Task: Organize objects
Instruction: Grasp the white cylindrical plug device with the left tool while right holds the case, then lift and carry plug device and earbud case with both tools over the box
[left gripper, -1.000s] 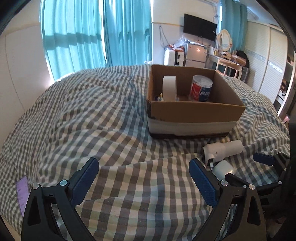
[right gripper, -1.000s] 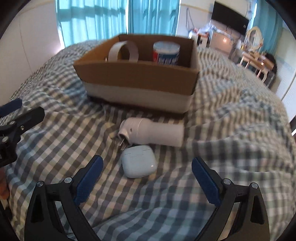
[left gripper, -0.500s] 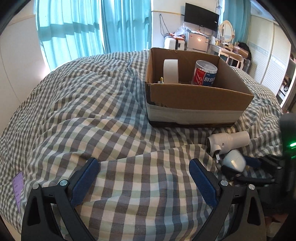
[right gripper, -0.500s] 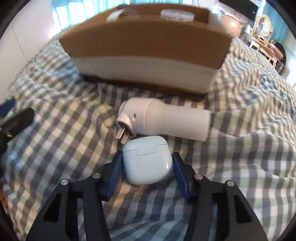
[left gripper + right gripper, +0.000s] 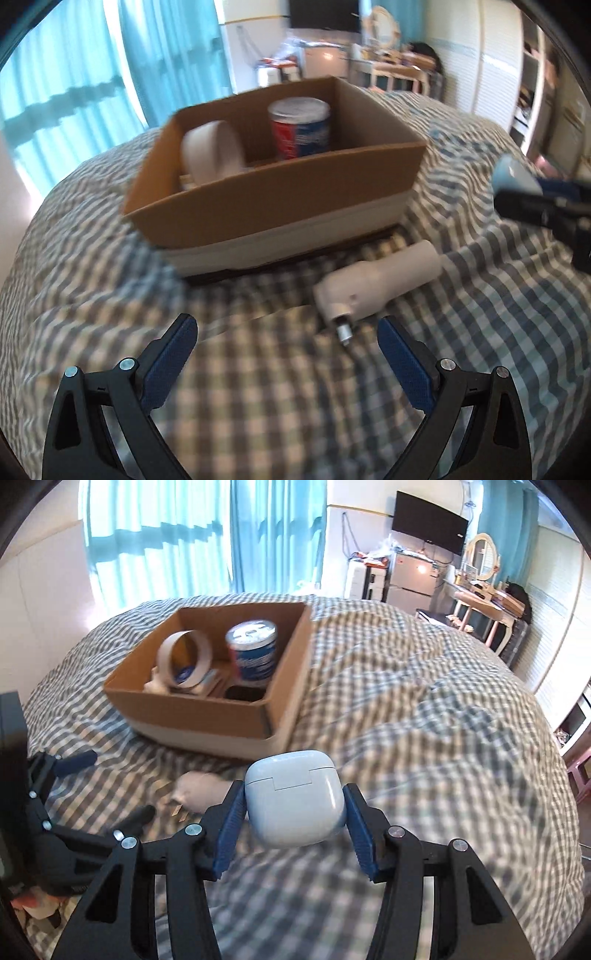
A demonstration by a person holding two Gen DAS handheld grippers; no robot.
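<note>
White plug point(image 5: 197, 788) blurred behind right gripper point(image 5: 293, 818)

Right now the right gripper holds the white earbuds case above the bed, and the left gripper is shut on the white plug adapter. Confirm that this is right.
Not quite. The left gripper is open and holds nothing: in the left wrist view the white plug adapter lies on the checked bedcover ahead of its fingers. The right gripper does hold the white earbuds case above the bed.

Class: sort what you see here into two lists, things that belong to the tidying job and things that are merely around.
Part of the job:
earbud case, clamped in the right hand-held gripper
white plug-in device, on the bedspread
cardboard box
tape roll and can, in the box

Just around:
checked bedspread
curtains
television
</note>
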